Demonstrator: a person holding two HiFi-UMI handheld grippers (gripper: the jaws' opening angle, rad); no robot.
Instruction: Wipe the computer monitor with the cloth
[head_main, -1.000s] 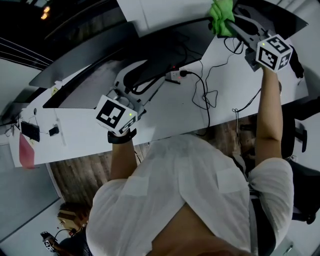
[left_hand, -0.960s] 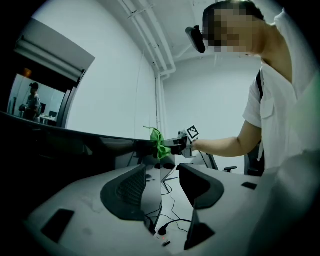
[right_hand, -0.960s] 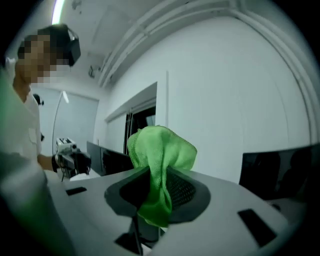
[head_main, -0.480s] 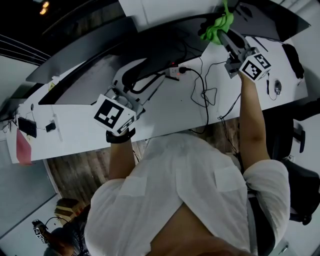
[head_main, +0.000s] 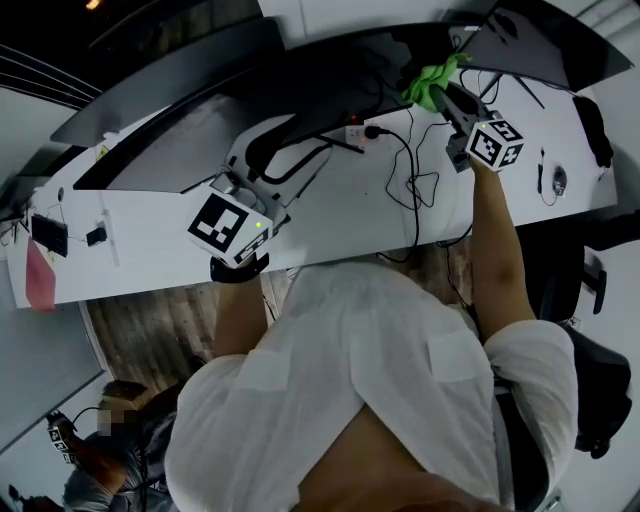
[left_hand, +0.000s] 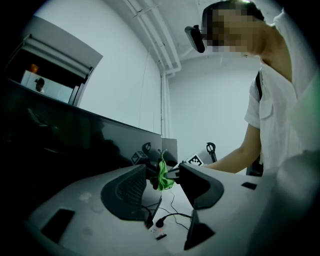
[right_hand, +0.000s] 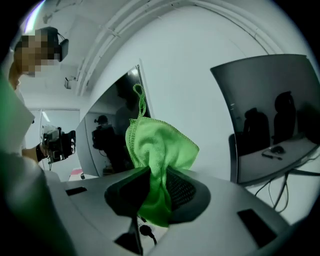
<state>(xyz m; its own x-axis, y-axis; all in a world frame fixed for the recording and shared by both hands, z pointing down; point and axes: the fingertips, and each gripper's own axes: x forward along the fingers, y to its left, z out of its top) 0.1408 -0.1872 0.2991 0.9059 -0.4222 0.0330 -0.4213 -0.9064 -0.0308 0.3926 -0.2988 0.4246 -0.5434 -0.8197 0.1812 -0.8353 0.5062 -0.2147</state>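
A crumpled bright green microfibre cloth (right_hand: 161, 145) is clamped between the shut jaws of the right gripper (right_hand: 152, 187). In the head view it is held at the top, right of centre, by the right end of the wide, dark, curved computer monitor (head_main: 180, 100); contact cannot be told. The left gripper (left_hand: 162, 186) is held left of centre over the white desk (head_main: 330, 215), jaws apart with nothing between them.

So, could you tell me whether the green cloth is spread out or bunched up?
Bunched up: the right gripper pinches the green cloth into crumpled folds above its jaws.
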